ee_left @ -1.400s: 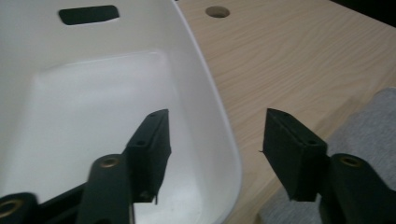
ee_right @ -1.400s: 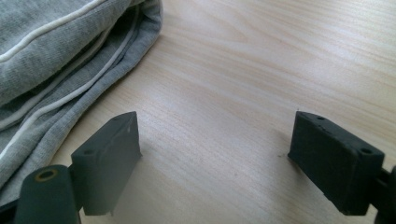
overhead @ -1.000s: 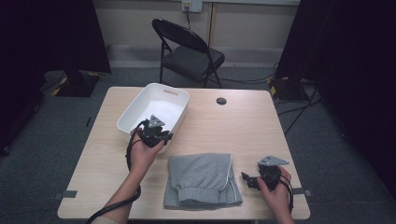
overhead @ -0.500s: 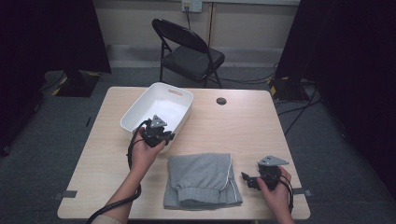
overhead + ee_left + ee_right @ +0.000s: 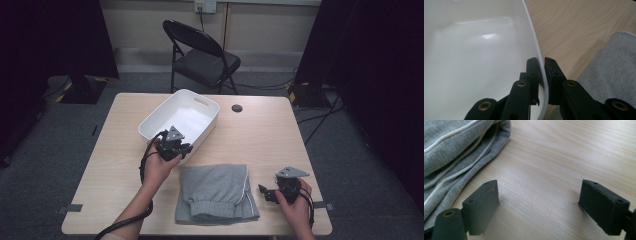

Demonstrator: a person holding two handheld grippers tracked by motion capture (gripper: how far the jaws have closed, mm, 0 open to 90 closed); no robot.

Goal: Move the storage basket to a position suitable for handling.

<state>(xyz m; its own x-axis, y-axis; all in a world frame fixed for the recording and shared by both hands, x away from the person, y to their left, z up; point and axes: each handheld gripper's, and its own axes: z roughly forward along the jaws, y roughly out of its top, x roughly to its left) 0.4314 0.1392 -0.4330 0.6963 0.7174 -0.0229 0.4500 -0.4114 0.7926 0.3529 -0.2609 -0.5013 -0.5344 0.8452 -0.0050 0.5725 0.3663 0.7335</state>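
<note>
Clamping the near rim of the white bin (image 5: 180, 120), the left gripper (image 5: 541, 67) has one jaw inside the wall and one outside, pads pressed on the plastic edge. The bin sits toward 11 o'clock of the table (image 5: 260, 135) centre, tilted on a diagonal. Grey folded sweatpants (image 5: 216, 192) lie at 6 o'clock, near the front edge, just beside the bin's near corner. Right gripper (image 5: 539, 202) at 4 o'clock, jaws wide apart over bare wood, nothing between them, sweatpants' hem just to its left. A folding chair (image 5: 202, 57) stands beyond the table at 12 o'clock.
</note>
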